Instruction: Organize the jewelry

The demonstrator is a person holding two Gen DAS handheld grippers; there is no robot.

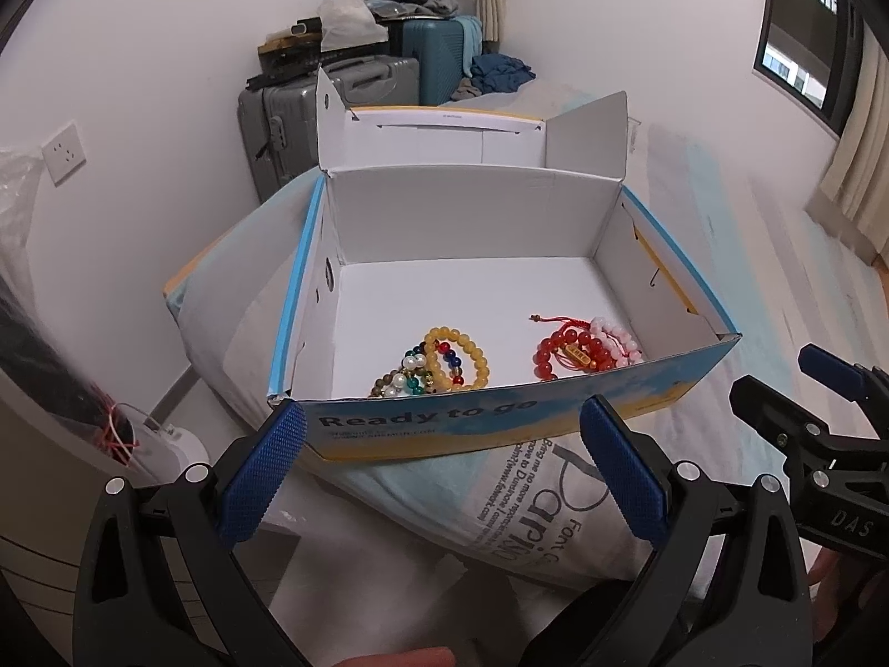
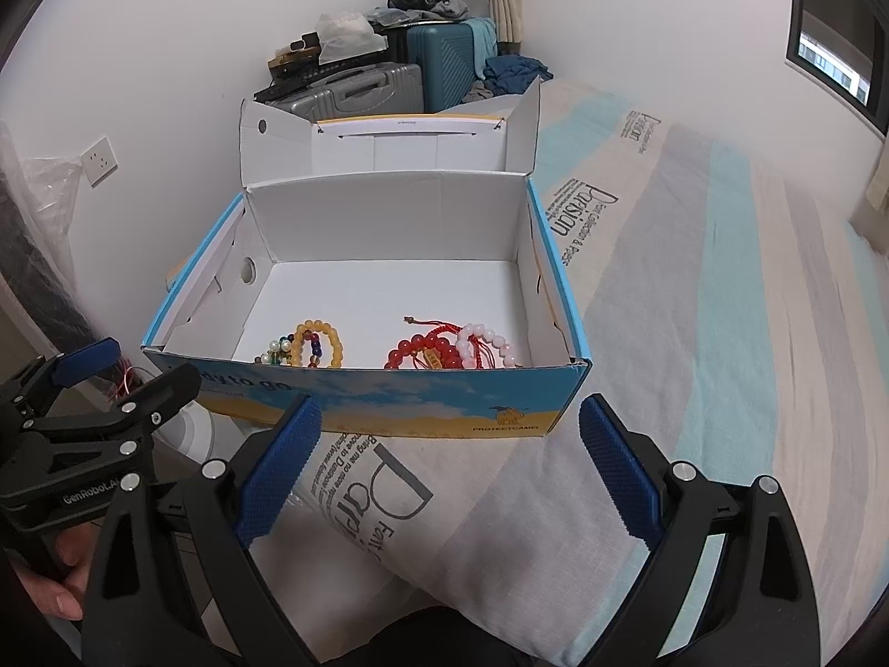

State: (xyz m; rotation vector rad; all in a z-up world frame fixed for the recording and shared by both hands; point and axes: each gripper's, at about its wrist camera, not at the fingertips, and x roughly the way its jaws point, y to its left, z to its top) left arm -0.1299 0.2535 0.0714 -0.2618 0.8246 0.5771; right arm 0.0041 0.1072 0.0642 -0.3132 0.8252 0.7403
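An open blue and yellow cardboard box point(image 1: 500, 422) point(image 2: 389, 411) stands on the bed with its lid flipped back. Inside, near the front wall, lie a yellow bead bracelet point(image 1: 472, 358) point(image 2: 333, 342) with multicoloured and pearl bead bracelets point(image 1: 408, 375) point(image 2: 275, 356) to its left, and a red bead bracelet point(image 1: 561, 356) point(image 2: 422, 358) with a pink bead bracelet point(image 1: 617, 339) point(image 2: 489, 342) to the right. My left gripper point(image 1: 439, 467) point(image 2: 128, 372) is open and empty, in front of the box. My right gripper point(image 2: 450, 461) point(image 1: 800, 372) is open and empty, also short of the box front.
The bed point(image 2: 722, 333) has a striped pale blue, grey and white cover with printed text. Grey point(image 1: 278, 122) and teal point(image 1: 439, 55) suitcases with clutter on top stand against the far wall. A window point(image 1: 805, 33) and curtain are at right. A wall socket point(image 1: 64, 151) is at left.
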